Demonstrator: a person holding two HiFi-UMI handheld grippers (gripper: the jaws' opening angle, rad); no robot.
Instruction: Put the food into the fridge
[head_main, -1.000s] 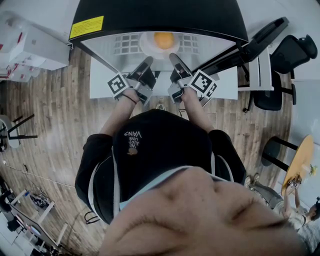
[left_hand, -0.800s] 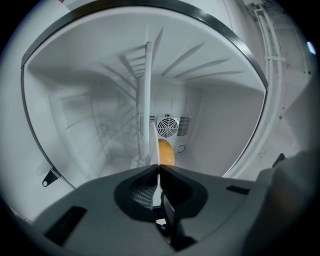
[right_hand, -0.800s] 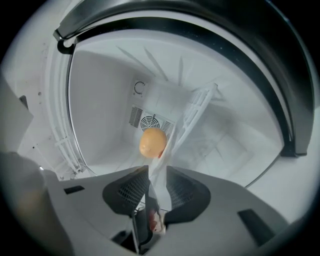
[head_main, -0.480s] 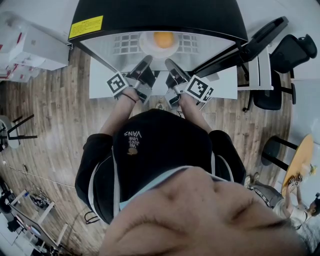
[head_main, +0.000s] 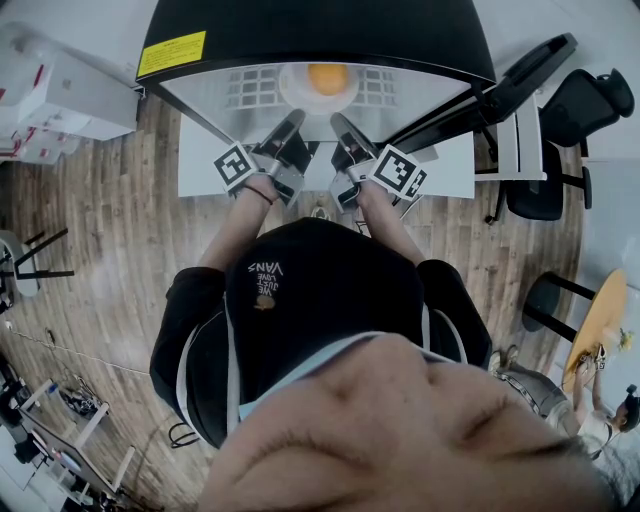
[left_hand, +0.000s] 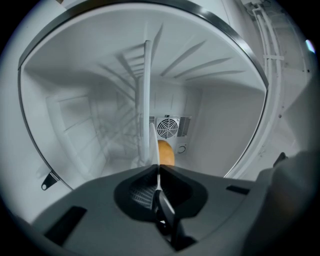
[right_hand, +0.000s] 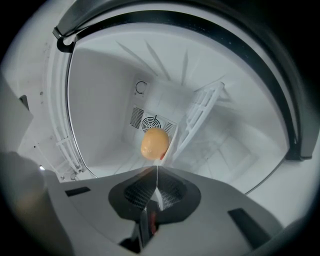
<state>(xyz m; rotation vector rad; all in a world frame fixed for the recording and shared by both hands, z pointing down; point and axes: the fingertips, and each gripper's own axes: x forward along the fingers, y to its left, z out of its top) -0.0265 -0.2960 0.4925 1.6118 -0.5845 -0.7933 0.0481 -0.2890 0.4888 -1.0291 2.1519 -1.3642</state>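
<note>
Right gripper view shows the right gripper (right_hand: 156, 169) with its jaws pressed together on nothing, having just been closing. The left gripper (left_hand: 158, 167) is likewise closed and empty. Beyond both tips the orange food (right_hand: 154, 143) sits on a white plate (head_main: 296, 95) inside the open fridge (head_main: 300, 30). Around it lie a wooden floor (head_main: 100, 230), a black chair (head_main: 590, 105) and a yellow round table (head_main: 600, 320). A second ago the right jaws stood wide apart; the food has not moved.
</note>
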